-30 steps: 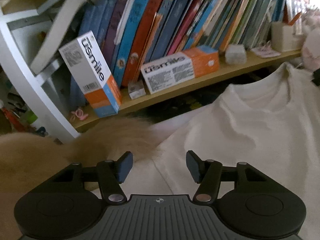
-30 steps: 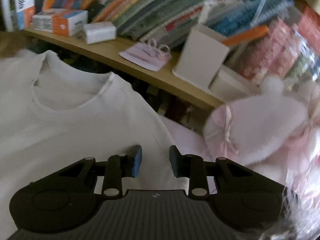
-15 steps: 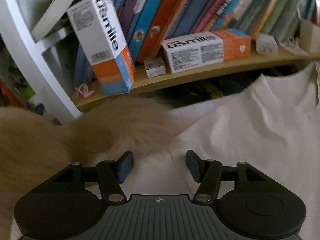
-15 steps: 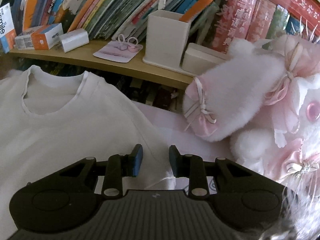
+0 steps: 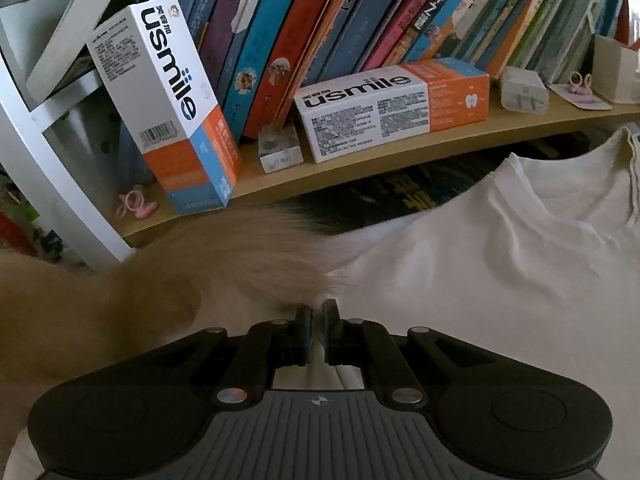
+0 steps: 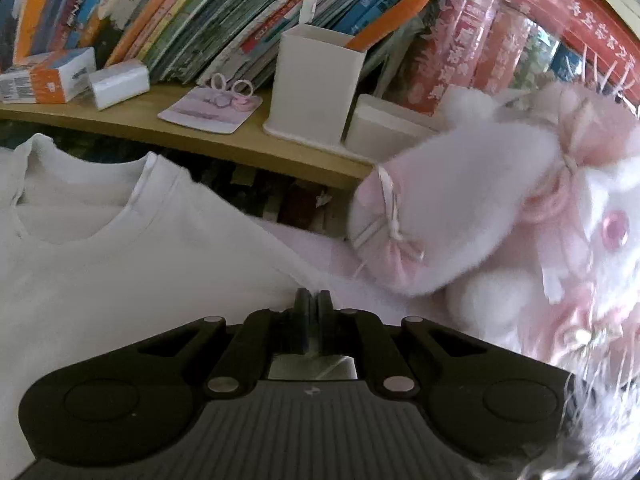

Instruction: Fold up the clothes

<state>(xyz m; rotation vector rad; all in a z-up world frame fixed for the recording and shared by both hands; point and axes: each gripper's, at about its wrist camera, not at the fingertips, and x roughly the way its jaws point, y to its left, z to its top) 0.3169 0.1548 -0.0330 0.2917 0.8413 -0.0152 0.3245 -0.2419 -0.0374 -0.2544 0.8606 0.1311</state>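
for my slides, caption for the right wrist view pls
Right gripper pinches the white t-shirt edge beside a pink plush toy.

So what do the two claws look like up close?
Both look alike. The left claw has two black fingers with blue pads, on black linkage bars with round silver pins. Behind them sits a grey ribbed plate with a small crosshair mark, flanked by two rounded black housings. The right claw has the same black bars, silver pins and ribbed plate. No cables or sleeves show.
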